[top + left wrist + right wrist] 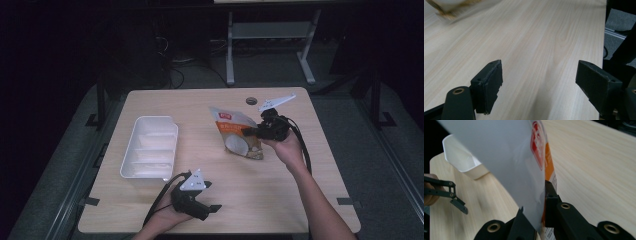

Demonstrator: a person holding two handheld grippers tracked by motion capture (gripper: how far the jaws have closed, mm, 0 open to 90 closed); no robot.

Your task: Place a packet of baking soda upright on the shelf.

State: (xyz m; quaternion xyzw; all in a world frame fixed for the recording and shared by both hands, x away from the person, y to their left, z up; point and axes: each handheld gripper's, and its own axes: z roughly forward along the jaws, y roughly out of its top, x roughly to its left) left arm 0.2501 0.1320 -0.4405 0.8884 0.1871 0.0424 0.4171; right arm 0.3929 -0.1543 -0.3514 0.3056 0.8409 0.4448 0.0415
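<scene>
We find the tray (150,147) left on the table (300,200); the pouch (235,132) to its right, above the tabletop, near the far edge.

Bare wood lay open across the near half of the table (260,200), wide enough for either hand to cross. On the left side the white compartment tray (150,147) blocked the way, standing well apart from the left gripper (210,200), whose spread jaws faced unobstructed tabletop. Right of centre, the snack pouch (235,132), pinched in the right gripper (250,132), barred the lane between tray and far right edge.
</scene>
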